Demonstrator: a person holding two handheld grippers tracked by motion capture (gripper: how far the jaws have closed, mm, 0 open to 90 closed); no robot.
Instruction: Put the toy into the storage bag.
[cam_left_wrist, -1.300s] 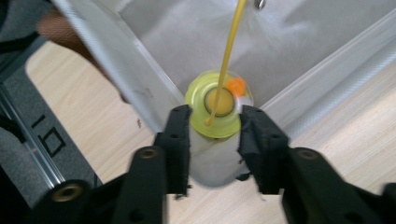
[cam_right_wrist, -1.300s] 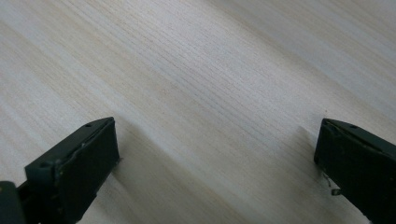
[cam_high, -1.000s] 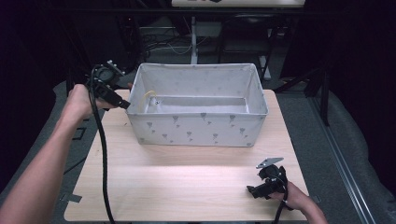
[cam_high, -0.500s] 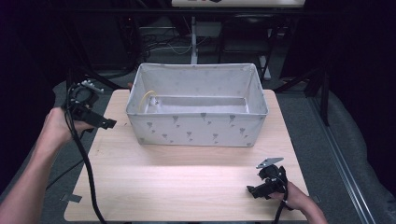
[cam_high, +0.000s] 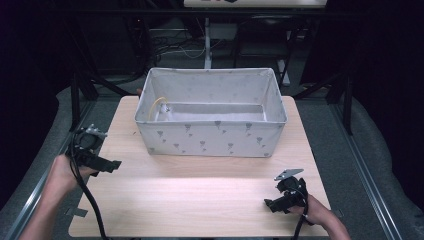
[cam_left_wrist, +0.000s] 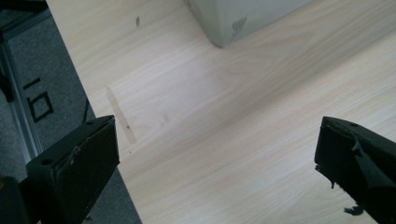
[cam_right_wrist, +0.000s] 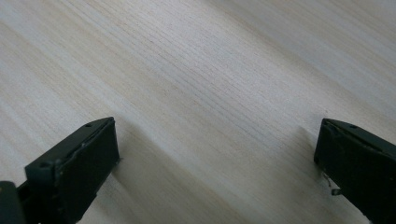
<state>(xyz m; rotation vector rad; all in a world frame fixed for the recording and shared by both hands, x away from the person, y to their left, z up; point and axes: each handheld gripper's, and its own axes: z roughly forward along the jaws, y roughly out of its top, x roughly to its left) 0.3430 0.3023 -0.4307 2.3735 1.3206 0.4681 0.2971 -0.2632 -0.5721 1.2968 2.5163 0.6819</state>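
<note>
At table's left edge, left gripper (cam_high: 100, 161) hovers low over the wood, jaws spread wide with nothing between them; left gripper view confirms bare table (cam_left_wrist: 243, 140) between the jaws, a corner of the bin (cam_left_wrist: 233, 21) ahead, a strip of tape (cam_left_wrist: 120, 114) near the table's edge.

Centre back: fabric bin (cam_high: 212, 140) stands upright, well apart from both grippers; a yellowish cable (cam_high: 156, 106) lies inside it at its left end, one loop leaning on the inner wall; rest of the bin floor looks empty.

Right front: right gripper (cam_high: 281, 199) rests at table level near the front edge, jaws released and wide, bare wood between them in right gripper view (cam_right_wrist: 215, 130).

Judgement: the drop into the bin looks finished; both hands at rest positions.

Risks from here: left gripper's trailing cord (cam_high: 90, 210) hangs over the table's edge; a quick lift could snag it there; left gripper sits partly off the edge, so setting it down there could tip it off; the loop on the bin wall may slide down if the bin is nudged.

Change against earlier frames: left gripper was up beside the bin's left wall, then midway; it has come down and toward the person; its jaws have just been opening, nothing between them; right gripper unchanged; bin unmoved.
</note>
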